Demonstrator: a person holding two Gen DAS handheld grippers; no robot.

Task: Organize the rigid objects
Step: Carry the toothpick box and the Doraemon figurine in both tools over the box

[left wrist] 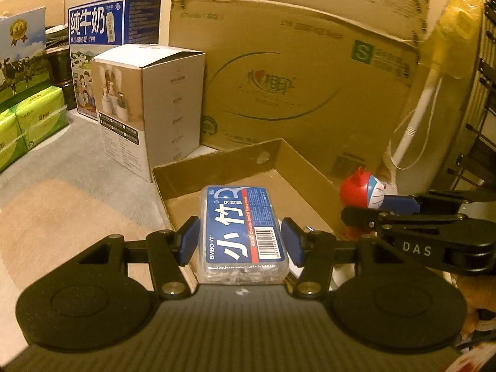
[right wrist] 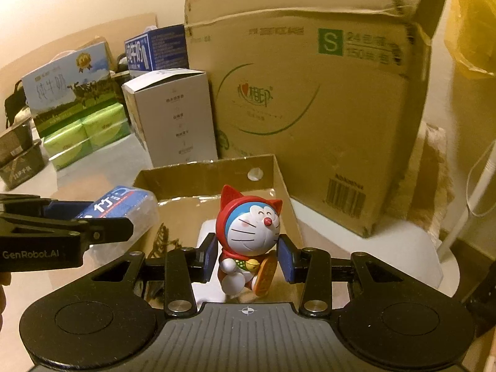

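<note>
big carton (left wrist: 310, 71): I see it standing straight ahead of both claws, well past the tray, green S label on its face.
white box (left wrist: 148, 105): ahead and to the left of my left claw, upright, top flap raised, beside the big carton.
milk carton (left wrist: 108, 31): blue, behind the white box, further left of my left claw.
green packs (right wrist: 86, 136): stacked far ahead-left of my right claw, under a cow-print box.
tray (left wrist: 297, 161): shallow cardboard, open top, right in front of both claws; both held items hang over it.
left claw (left wrist: 240, 240): I have it about half open, blue pads clamped on the long sides of the floss box.
floss box (left wrist: 243, 229): clear case with a blue label, between the left claw's pads, lying flat, over the tray's near edge.
right claw (right wrist: 248, 259): narrow gap, pads pinching the figurine at its body.
figurine (right wrist: 251, 232): blue cat toy in a red hood, upright between the right claw's pads, over the tray.
</note>
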